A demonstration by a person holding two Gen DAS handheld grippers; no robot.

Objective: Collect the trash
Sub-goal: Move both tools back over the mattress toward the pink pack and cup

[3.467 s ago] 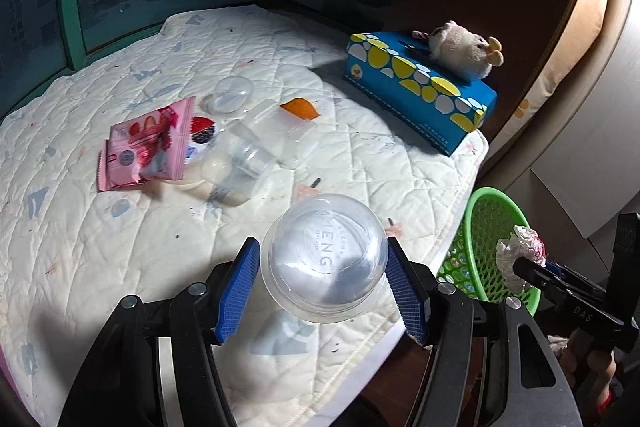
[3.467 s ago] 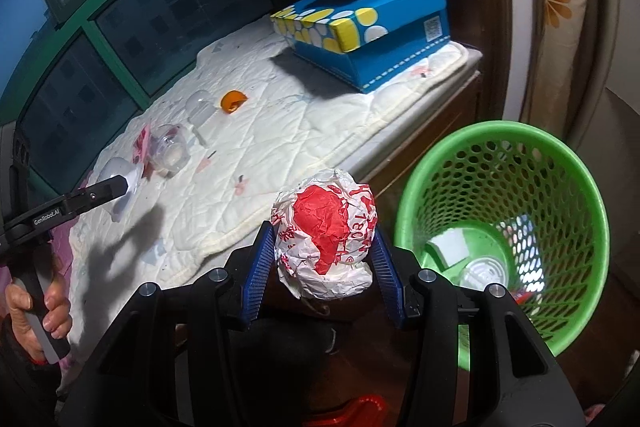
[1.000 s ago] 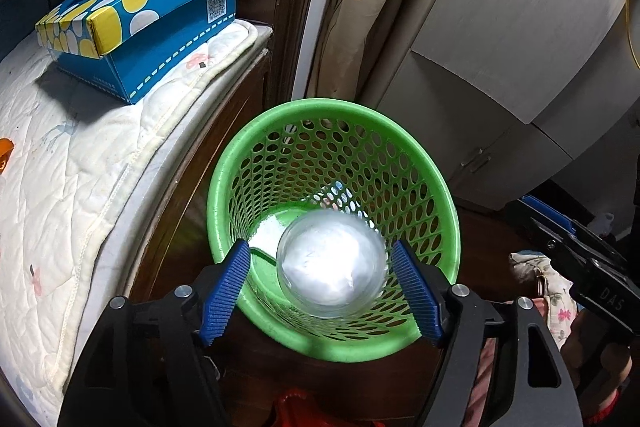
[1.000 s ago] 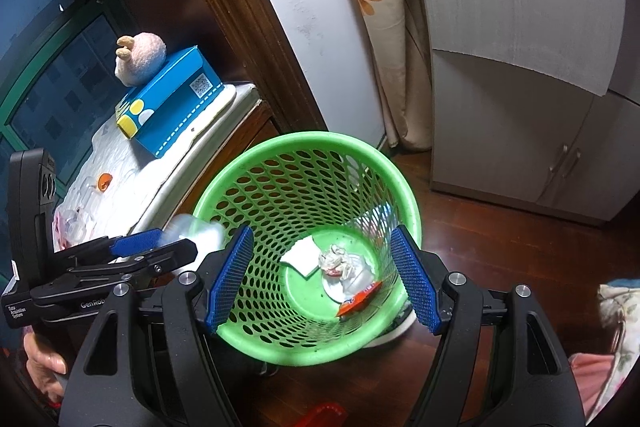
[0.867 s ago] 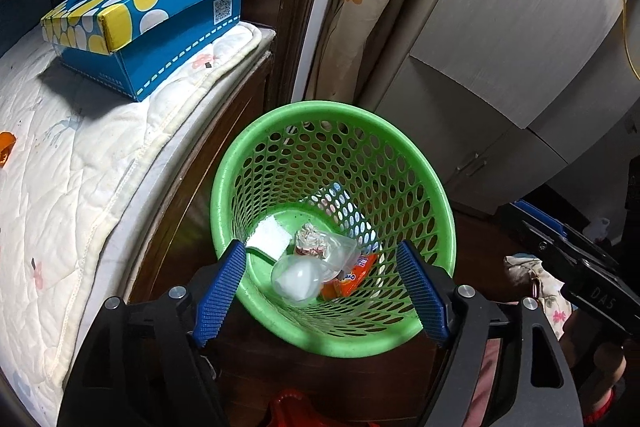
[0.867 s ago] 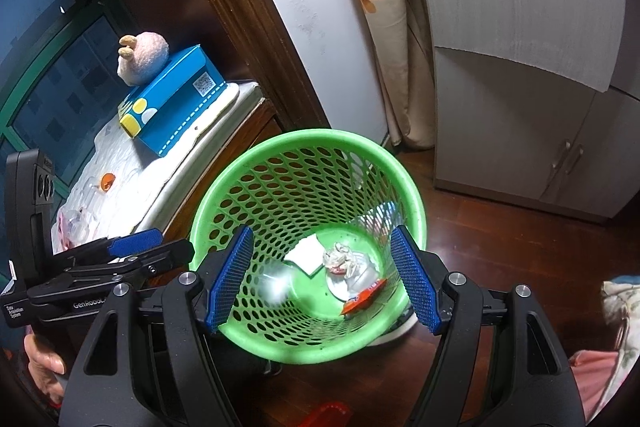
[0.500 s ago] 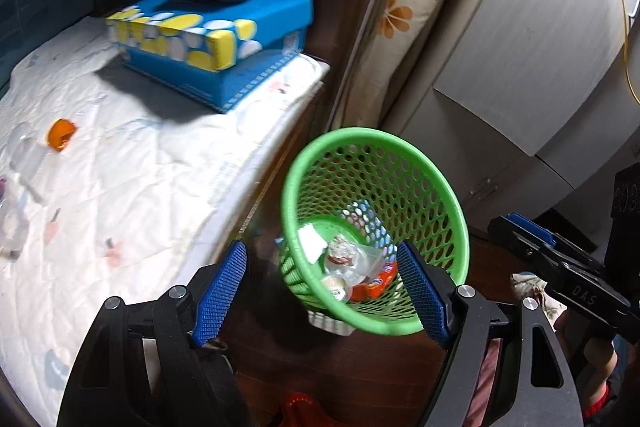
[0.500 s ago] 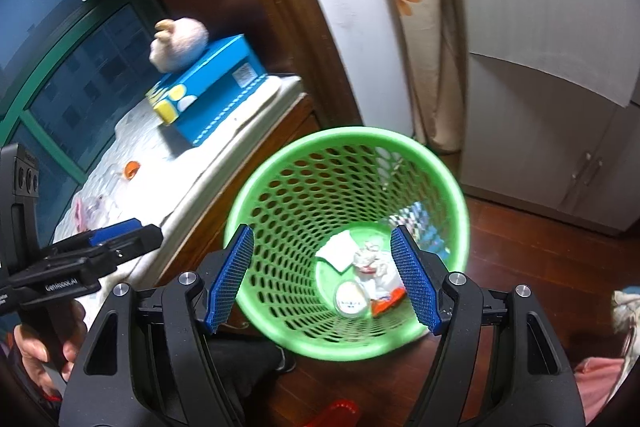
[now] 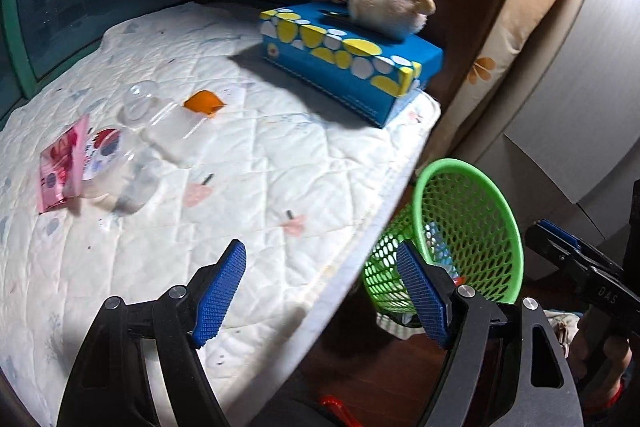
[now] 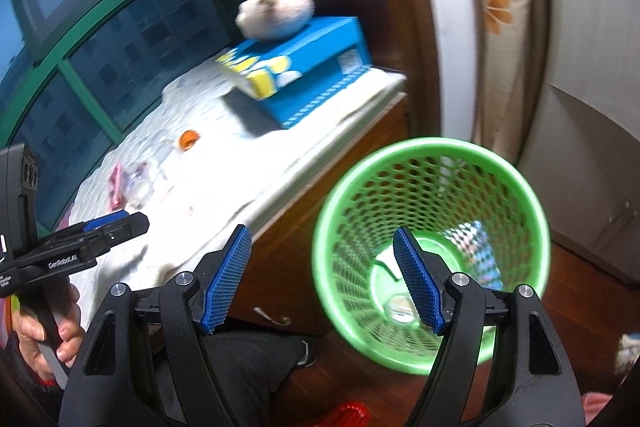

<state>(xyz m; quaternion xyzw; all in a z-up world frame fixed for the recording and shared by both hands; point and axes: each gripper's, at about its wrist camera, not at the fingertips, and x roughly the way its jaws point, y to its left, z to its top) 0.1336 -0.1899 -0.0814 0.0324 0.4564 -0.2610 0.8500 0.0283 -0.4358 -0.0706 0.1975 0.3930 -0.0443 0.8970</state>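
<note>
- Near the left edge of the quilted mattress (image 9: 260, 155) lies a pink snack wrapper (image 9: 60, 167), flat on the quilt.
- Just beside it, toward the middle, is a huddle of clear plastic cups (image 9: 132, 183) and lids, touching one another; an orange piece (image 9: 202, 102) lies just beyond them, toward the far edge.
- The left gripper (image 9: 320, 291) hovers over the mattress's near edge, jaws wide apart and holding nothing.
- At the far right corner a blue tissue box (image 9: 352, 67) carries a plush toy (image 9: 390, 7); neither looks like trash.
- The right gripper (image 10: 322, 277) hangs with its jaws spread and empty between the mattress's right edge and the green basket (image 10: 432, 155), which stands on the floor just beside that edge and already holds several bits of rubbish.
- Risks, as I judge them:
  - The clear cups are thin and slick, so a pinch could crush one or squirt it away.
  - They touch, so grasping one may drag its neighbours toward the edge.
  - The flat wrapper offers little to bite; the fingers may catch the quilt instead.
  - The right-wrist view is blurred, and a hasty swing could clip the basket rim and tip it.
</note>
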